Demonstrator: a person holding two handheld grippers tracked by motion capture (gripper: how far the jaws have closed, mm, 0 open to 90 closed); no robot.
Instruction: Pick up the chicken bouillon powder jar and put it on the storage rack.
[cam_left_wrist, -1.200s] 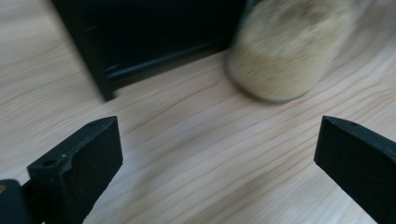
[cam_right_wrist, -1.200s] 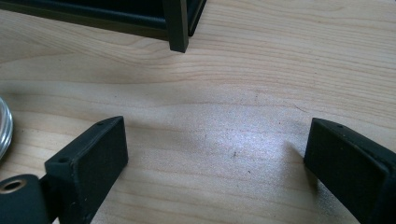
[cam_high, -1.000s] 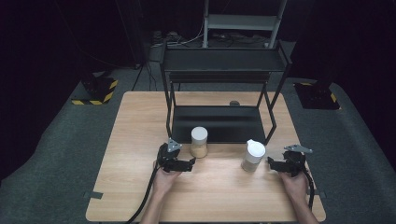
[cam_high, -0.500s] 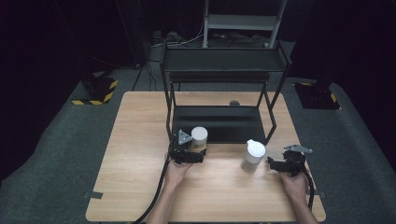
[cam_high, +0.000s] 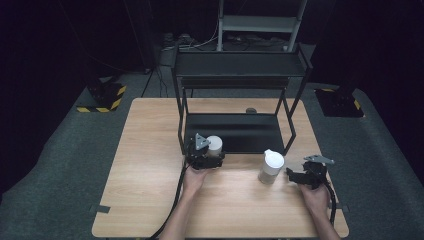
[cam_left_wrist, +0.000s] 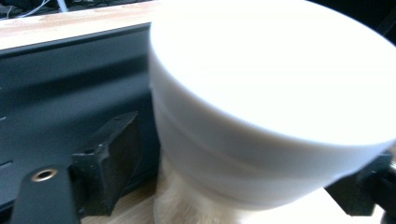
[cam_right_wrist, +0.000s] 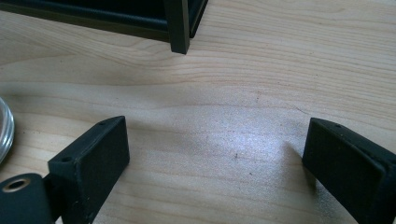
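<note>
We've got the left gripper (cam_high: 209, 159) at the white-lidded jar (cam_high: 215, 145) by the rack's (cam_high: 240, 134) front edge, its jaws just closing around it, though we can't tell if they're pressing yet. It looks light, rigid and a bit slick, so we'd grab the body under the lid, while the right gripper (cam_high: 296, 176) sits wide open with nothing in it.

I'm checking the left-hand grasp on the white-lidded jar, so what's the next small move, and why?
Probably finish closing the left gripper on the jar. Its jaws have just been closing, and the jar stands between them on the table, but a gap seems to remain at the left jaw. Lifting now might let it slip.
</note>
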